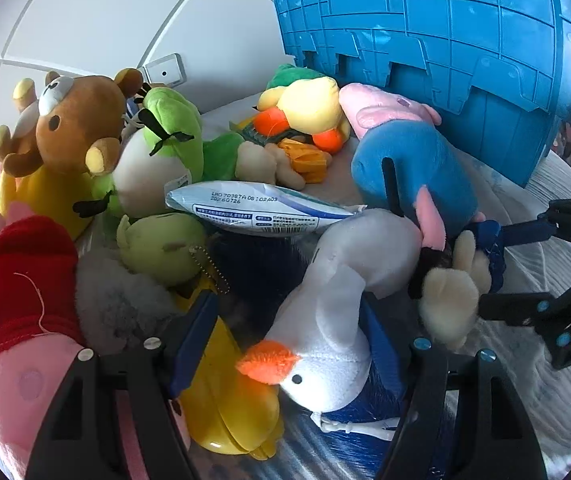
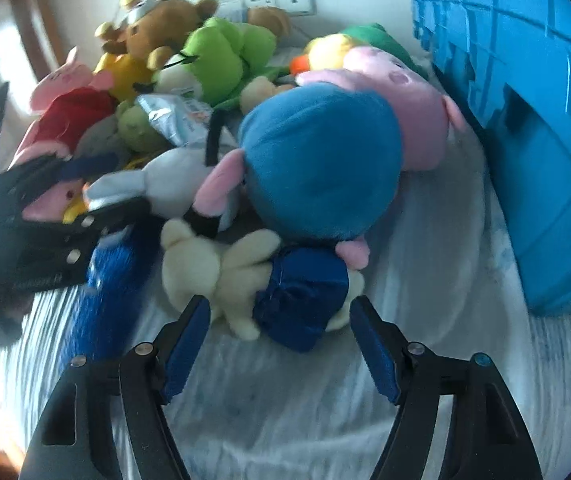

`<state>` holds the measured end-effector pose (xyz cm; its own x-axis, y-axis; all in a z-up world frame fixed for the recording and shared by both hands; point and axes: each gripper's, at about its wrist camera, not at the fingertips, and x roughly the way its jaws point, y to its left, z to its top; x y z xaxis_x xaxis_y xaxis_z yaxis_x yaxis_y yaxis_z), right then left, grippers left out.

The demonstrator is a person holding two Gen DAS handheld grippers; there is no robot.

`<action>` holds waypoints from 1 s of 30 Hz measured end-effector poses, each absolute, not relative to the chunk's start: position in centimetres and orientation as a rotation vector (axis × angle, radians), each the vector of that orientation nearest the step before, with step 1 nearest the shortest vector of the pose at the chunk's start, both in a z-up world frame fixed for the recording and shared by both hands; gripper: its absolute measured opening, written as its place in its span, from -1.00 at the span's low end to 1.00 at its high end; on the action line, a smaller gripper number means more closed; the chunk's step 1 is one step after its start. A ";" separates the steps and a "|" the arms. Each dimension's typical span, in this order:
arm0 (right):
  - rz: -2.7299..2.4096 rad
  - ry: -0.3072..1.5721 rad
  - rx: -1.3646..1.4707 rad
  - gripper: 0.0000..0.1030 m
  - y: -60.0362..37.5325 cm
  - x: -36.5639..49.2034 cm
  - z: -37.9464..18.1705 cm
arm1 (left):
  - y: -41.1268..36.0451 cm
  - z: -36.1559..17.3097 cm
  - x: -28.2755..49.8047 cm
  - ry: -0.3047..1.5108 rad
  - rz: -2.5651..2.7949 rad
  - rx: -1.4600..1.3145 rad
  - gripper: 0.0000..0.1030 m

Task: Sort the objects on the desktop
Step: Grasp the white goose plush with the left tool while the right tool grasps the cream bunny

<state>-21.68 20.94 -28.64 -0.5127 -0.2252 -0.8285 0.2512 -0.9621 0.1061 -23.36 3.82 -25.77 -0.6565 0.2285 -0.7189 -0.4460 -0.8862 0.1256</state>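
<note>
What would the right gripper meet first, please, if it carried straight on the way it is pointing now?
Most likely the small cream plush in dark blue clothing, which lies just ahead of the open right gripper, roughly centred between its fingers. Behind it sits the pink pig plush in a blue outfit. Depth is hard to judge through the fisheye.

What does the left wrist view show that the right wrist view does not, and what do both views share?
Only the left wrist view shows the white goose's head with its orange beak and the yellow duck toy under it. Only the right wrist view shows the cream plush's blue satin clothing in full, between the right gripper's open jaws. Both show the blue-dressed pig plush, brown bear, sealed packet and blue crate.
</note>
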 end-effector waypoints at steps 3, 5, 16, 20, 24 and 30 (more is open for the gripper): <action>-2.537 0.056 1.377 0.68 20.4 -22.0 -28.9 | 3.8 -25.8 -23.4 0.411 2.524 -1.038 0.39; -2.538 0.054 1.373 0.68 20.1 -22.1 -28.9 | 3.7 -25.8 -23.4 0.408 2.521 -1.037 0.39; -2.270 -0.007 1.342 0.59 20.5 -21.1 -28.1 | 3.6 -25.7 -23.4 0.393 2.506 -1.028 0.38; -2.288 0.178 1.262 0.59 20.1 -19.7 -26.3 | 3.6 -25.7 -23.4 0.392 2.504 -1.027 0.38; -2.314 0.275 1.194 0.59 20.0 -21.3 -25.3 | 3.7 -25.8 -23.5 0.398 2.497 -1.032 0.39; -2.089 0.566 1.227 0.29 18.9 -22.8 -27.6 | 3.6 -25.8 -23.6 0.395 2.490 -1.033 0.39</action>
<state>-22.78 18.89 -27.63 -0.3572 -0.3094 -0.8813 0.7121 -0.7008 -0.0426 -23.56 3.63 -25.77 -0.6391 0.2651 -0.7220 -0.4755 -0.8740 0.1001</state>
